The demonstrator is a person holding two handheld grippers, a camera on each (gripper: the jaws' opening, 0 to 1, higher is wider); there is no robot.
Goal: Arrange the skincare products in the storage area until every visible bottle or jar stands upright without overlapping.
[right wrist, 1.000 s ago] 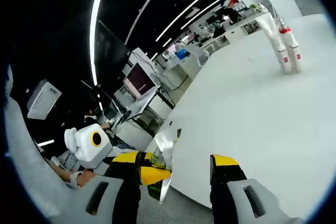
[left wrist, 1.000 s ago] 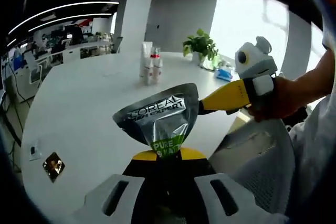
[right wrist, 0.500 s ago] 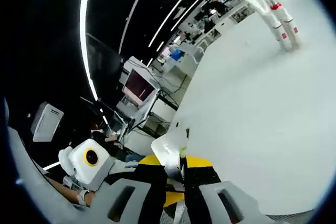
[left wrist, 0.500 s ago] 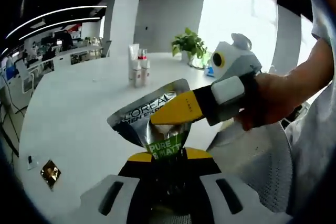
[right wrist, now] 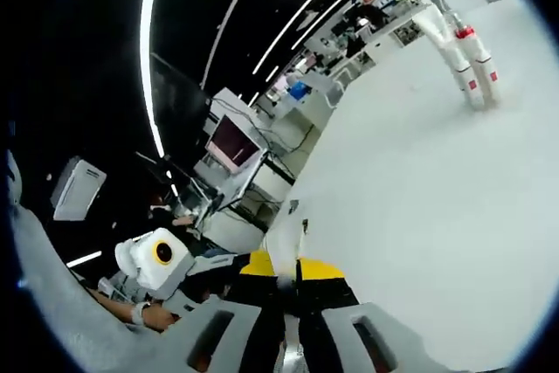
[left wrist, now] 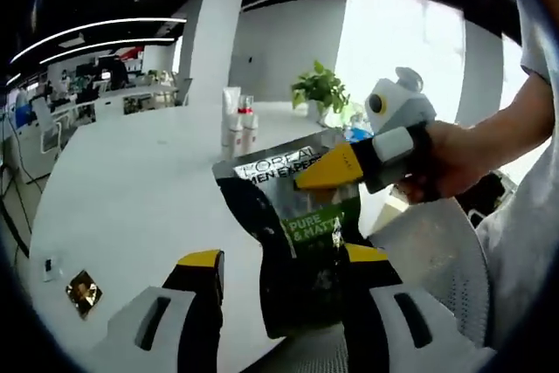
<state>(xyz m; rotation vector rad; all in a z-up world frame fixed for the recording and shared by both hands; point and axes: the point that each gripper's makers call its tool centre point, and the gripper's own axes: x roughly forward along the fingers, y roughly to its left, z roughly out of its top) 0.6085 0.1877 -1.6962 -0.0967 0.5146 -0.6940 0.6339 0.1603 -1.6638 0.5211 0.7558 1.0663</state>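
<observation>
- Handing over a sachet: in the left gripper view the left gripper (left wrist: 279, 272) has its jaws spread wide, touching nothing I can be sure of, and the silver-green L'Oreal sachet (left wrist: 297, 216) hangs between and above them.
- Right gripper (left wrist: 336, 170) comes in from the right of the sachet, yellow jaws pinched on its top edge, a person's hand (left wrist: 450, 159) behind it.
- Bottles (left wrist: 238, 124) stand upright in a tight cluster on the white table (left wrist: 131, 181), well beyond the sachet; touching or overlapping, can't tell.
- Small gold packet (left wrist: 84, 290) lies flat on the table, left of the sachet, near the table edge.
- In the right gripper view the right gripper (right wrist: 288, 281) is closed on the sachet (right wrist: 284, 246), seen edge-on as a thin pale sheet.
- Bottles (right wrist: 467, 63) are far across the table (right wrist: 410, 207) from the sachet, upright relative to the tabletop.
- Progress, judged: bottles look done; sachet is off the table and not yet placed, gold packet lies flat. Placing both is left.
</observation>
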